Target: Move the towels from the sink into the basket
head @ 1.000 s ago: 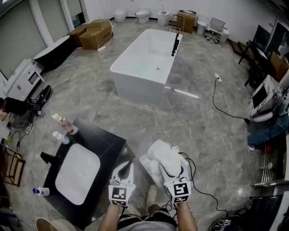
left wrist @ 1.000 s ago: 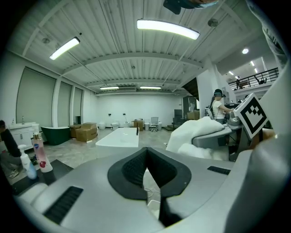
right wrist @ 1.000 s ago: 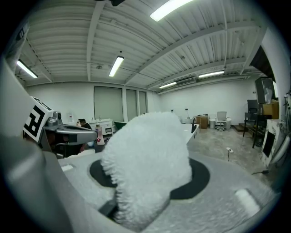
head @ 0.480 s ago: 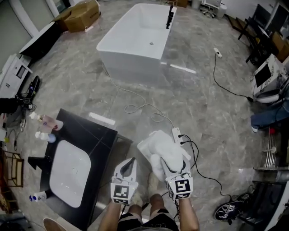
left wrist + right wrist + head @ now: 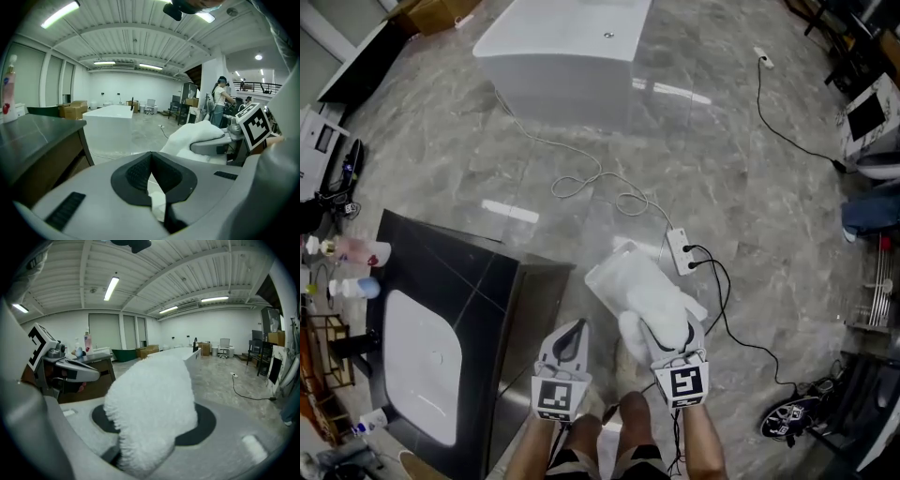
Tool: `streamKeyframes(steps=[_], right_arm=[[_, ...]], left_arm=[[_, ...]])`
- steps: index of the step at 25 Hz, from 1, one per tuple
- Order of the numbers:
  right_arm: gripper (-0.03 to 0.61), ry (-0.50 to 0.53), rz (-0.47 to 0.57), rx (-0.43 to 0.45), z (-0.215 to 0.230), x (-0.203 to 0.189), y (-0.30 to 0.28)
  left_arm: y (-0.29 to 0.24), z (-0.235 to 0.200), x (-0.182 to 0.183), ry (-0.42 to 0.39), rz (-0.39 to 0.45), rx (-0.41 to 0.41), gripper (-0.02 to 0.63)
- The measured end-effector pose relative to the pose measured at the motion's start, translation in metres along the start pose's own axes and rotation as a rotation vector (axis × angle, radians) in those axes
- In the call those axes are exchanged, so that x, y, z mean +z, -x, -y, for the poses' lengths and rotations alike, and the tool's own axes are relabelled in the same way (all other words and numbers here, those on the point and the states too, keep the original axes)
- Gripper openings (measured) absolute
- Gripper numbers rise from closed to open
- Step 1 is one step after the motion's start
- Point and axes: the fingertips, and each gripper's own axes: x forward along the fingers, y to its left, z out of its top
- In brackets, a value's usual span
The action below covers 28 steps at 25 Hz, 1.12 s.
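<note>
Holds 1 white towel clamped in the right gripper, over the near end of the basket on the floor. Shows the left gripper shut, empty, nearer the sink. Probably needs lowering straight down.

Left gripper closed and empty.
Its dark fingers meet at the tips with nothing between them. Just to the right, the right gripper carries a white towel. A dark bench with a bottle stands at left. Beyond sits a white tub, with a person far back.
</note>
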Motion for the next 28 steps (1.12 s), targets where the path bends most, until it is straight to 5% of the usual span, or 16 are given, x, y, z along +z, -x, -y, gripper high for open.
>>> streamKeyframes(steps=[14, 28], right_arm=[[0.276, -0.041, -0.109, 0.031, 0.014, -0.183, -0.097], [0.291, -0.073, -0.186, 0.048, 0.032, -0.338, -0.18]], left_arm=[[-0.1, -0.02, -0.159, 0.042, -0.103, -0.005, 0.009], [-0.182, -0.02, -0.279, 0.127, -0.18, -0.011, 0.009]])
